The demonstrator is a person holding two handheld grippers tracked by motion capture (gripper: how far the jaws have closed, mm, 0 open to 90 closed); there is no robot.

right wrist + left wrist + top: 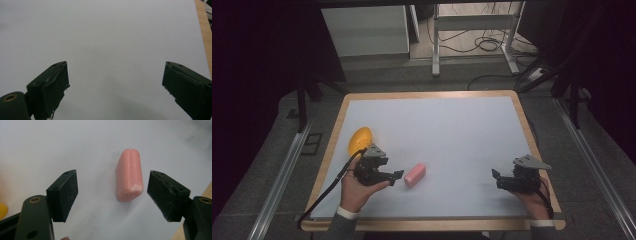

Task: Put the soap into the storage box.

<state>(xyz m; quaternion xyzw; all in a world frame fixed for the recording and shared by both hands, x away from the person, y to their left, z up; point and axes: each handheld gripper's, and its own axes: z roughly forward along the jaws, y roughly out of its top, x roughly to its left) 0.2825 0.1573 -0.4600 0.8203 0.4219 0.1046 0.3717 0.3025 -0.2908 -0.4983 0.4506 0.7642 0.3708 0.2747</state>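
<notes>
A pink rounded block lies on the white table sheet near the front left. My left gripper points at it from the left, open. In the left gripper view the pink block lies lengthwise just ahead of the wide-apart jaws of the left gripper, nearer the right one and touching neither. An orange-yellow rounded object sits behind the left hand. My right gripper rests open at the front right, over bare sheet; the right gripper holds nothing between its jaws.
The table has a wooden rim around the white sheet. Beyond the far edge stand a metal frame and floor cables. Rails run along both sides. A black cable trails from the left gripper.
</notes>
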